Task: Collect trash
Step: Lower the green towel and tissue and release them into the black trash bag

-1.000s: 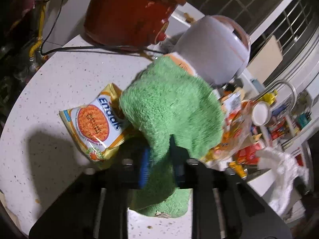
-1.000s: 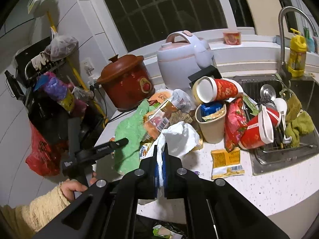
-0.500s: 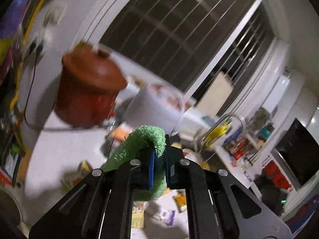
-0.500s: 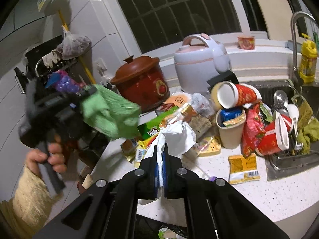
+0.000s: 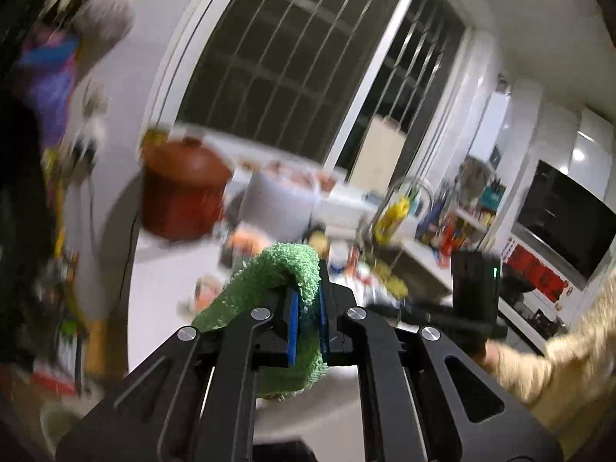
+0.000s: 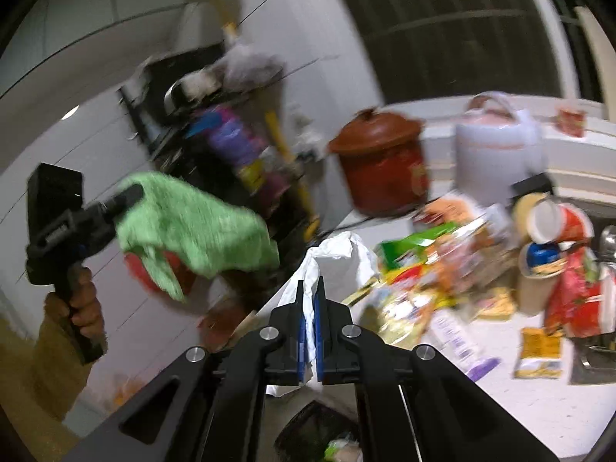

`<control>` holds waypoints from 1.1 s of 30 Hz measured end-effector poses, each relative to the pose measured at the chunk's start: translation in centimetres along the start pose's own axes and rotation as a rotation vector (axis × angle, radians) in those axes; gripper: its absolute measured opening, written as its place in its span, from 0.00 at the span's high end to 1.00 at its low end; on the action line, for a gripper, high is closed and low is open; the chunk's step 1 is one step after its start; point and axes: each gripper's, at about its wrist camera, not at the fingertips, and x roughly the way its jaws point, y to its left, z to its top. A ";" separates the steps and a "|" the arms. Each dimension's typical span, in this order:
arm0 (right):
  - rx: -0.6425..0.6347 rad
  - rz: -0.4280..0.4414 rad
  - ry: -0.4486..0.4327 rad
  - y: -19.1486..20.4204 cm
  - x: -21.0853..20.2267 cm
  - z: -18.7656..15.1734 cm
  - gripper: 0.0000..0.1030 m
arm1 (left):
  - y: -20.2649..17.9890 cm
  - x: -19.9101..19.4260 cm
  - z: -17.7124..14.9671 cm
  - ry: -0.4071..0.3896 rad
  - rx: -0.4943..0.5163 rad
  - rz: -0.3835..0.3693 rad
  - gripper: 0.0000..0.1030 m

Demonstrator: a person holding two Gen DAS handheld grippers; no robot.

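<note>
My left gripper (image 5: pixel 307 300) is shut on a green terry cloth (image 5: pixel 271 281), which hangs in the air well off the white counter (image 5: pixel 173 269). From the right wrist view the same left gripper (image 6: pixel 129 196) shows at far left, raised in a hand, with the green cloth (image 6: pixel 192 227) drooping from it. My right gripper (image 6: pixel 310 300) is shut on a white plastic bag (image 6: pixel 342 250) that bunches up above its fingers. A heap of snack wrappers and paper cups (image 6: pixel 462 269) litters the counter (image 6: pixel 500 404) to the right.
A red-brown lidded pot (image 6: pixel 381 161) and a white rice cooker (image 6: pixel 500 142) stand at the counter's back by the barred window. A sink (image 6: pixel 600 358) lies at far right. A bin with rubbish (image 6: pixel 327 439) sits below the counter edge. A rack with bags (image 6: pixel 231 146) is on the left.
The left gripper lifted the green cloth off the counter and swung it up and to the left, away from the snack packet. The right gripper turned left a little, still gripping the white bag.
</note>
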 end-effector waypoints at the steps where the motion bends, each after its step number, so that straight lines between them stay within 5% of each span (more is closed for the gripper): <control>1: -0.010 0.017 0.034 0.5 0.5 -0.5 0.96 | 0.4 -0.3 -1.1 0.025 -0.022 0.004 0.93; 8: -0.016 0.074 0.351 2.1 5.5 -8.1 0.96 | 5.0 1.4 -14.2 0.319 -0.248 0.080 0.93; 14: 0.036 0.048 0.597 0.2 12.9 -18.7 0.96 | 12.7 8.1 -27.9 0.544 -0.464 0.166 0.93; 21: 0.181 -0.098 0.836 -4.6 22.4 -33.0 0.96 | 18.5 15.9 -39.3 0.746 -0.541 0.269 0.93; 26: 0.194 -0.181 0.923 -6.6 26.1 -38.0 0.92 | 20.5 20.7 -44.2 0.904 -0.495 0.369 0.93; 27: 0.183 -0.215 0.933 -7.2 26.6 -38.5 0.70 | 20.6 21.4 -44.8 0.933 -0.474 0.399 0.86; 28: 0.178 -0.243 0.941 -7.5 26.9 -38.8 0.43 | 20.7 21.6 -45.0 0.949 -0.464 0.420 0.68; 30: 0.140 -0.293 0.920 -7.7 26.9 -38.8 0.38 | 20.8 21.9 -45.1 0.962 -0.433 0.500 0.35; 33: 0.132 -0.305 0.908 -7.7 26.7 -38.4 0.36 | 20.3 21.4 -43.9 0.920 -0.391 0.570 0.24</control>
